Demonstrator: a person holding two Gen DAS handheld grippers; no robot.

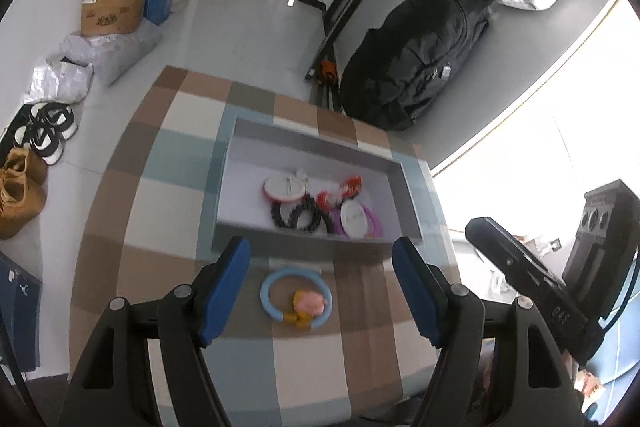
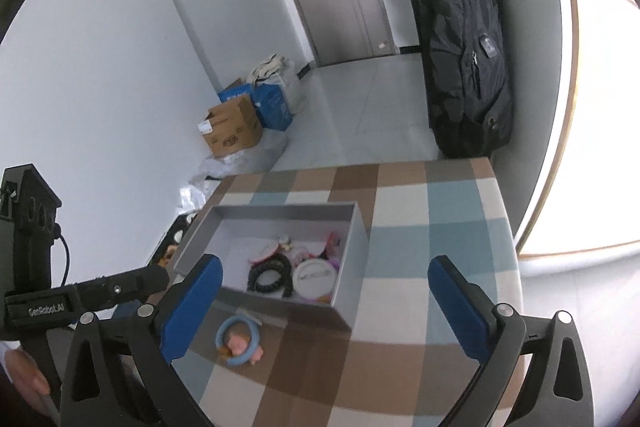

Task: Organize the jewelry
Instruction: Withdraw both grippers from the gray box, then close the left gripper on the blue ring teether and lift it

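One piece left out: the blue ring (image 1: 295, 297) with the pink charm lies on the surface, just in front of the box, outside it.
Surface (image 1: 168, 211): a checked cloth of brown, cream and pale blue covers it; it carries the box and the ring.
Box (image 1: 400, 187): grey, open-topped, shallow. It already holds a black bead bracelet (image 1: 302, 215), a purple ring, red pieces and two round white tags, all bunched toward its near wall.
My left jaws (image 1: 320, 287): partly open, empty, angled down over the ring, which shows between the blue pads (image 1: 226, 287) without either pad touching it.
My right jaws (image 2: 324, 311): spread as wide as they go and empty; the box's near corner and the ring show between them, nothing gripped.
Step in hand: as I judge it, the reach for the last loose piece, my left jaws being the better lined up.
Next move calls for: lowering my left jaws until the pads straddle the ring's rim, closing on the rim rather than the charm, then lifting it over the near wall into the box's bare half.
Risk: the ring lies flat, so the pads may skid it across the cloth.
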